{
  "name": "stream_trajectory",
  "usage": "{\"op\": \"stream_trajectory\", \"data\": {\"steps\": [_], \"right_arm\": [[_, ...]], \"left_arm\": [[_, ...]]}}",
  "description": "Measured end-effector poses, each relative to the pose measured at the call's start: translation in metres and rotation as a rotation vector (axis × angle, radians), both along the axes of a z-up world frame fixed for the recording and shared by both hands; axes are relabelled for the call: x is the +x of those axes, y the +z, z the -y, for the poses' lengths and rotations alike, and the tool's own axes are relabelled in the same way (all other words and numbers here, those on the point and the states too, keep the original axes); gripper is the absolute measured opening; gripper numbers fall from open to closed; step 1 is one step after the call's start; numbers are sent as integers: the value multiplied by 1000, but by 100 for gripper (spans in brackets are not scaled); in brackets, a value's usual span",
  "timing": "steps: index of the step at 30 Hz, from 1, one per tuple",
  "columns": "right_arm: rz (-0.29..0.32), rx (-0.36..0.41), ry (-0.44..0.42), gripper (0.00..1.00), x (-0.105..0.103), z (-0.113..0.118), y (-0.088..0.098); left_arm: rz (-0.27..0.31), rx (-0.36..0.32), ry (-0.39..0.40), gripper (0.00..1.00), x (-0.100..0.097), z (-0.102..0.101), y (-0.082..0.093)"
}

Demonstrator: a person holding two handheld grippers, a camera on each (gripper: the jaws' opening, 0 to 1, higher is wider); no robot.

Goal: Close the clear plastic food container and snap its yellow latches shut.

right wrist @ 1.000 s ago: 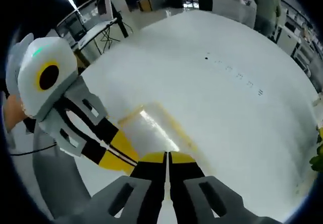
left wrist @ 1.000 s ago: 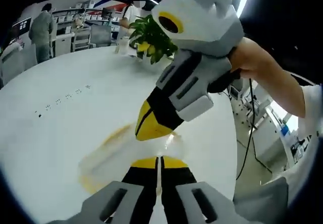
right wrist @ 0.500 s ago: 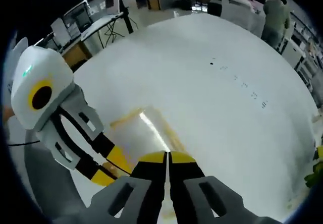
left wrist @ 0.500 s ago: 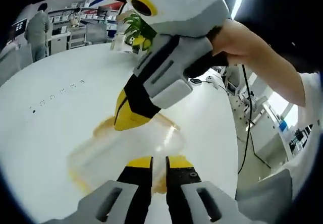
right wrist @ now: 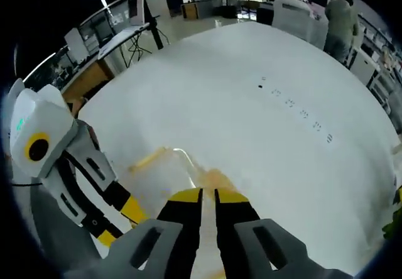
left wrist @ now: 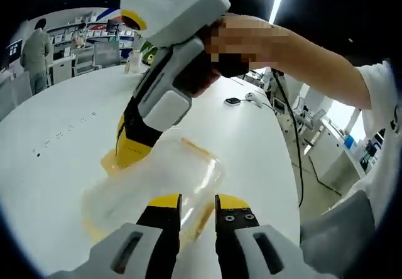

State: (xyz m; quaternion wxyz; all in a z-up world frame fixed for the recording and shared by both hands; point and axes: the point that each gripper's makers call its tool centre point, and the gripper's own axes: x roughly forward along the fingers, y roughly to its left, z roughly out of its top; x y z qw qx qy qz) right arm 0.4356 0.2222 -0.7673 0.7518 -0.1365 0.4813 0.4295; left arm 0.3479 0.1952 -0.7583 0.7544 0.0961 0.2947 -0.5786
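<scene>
At bottom centre, the right tool [right wrist: 208,196] stood slightly parted over the clear container [right wrist: 173,172] on the white worktop [right wrist: 251,115]; the left tool [right wrist: 119,219] entered at lower left.

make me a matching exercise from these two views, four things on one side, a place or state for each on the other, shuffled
Things:
1. clear plastic food container
2. left gripper
3. right gripper
4. potted plant

Places or states:
A. jaws a small gap apart, at the container's near edge
B. far across the white table, behind the other gripper
C. lying on the table between the two grippers
D. jaws nearly together, tips down at a yellow latch

Pairs: 1-C, 2-A, 3-D, 4-B
</scene>
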Motion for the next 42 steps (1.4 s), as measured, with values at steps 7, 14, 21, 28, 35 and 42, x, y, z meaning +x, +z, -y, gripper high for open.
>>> {"op": "stream_trajectory", "data": {"steps": [7, 14, 21, 28, 35, 42], "right_arm": [[-48, -53, 144, 35, -11, 2, -12], [-77, -167, 310, 32, -11, 20, -9], [-101, -194, 525, 38, -23, 7, -11], [-131, -272, 563, 40, -19, 10, -14], [-149, -329, 579, 40, -21, 13, -13], [-167, -353, 584, 40, -20, 12, -14]], "left_arm": [[78, 7, -67, 20, -4, -1, 0], [285, 121, -264, 27, -11, -3, -5], [371, 178, -359, 32, -10, 0, -9], [512, 278, -393, 21, 7, 0, -10], [572, 340, -441, 23, 3, 2, -15], [608, 407, -455, 23, 4, 1, -16]]}}
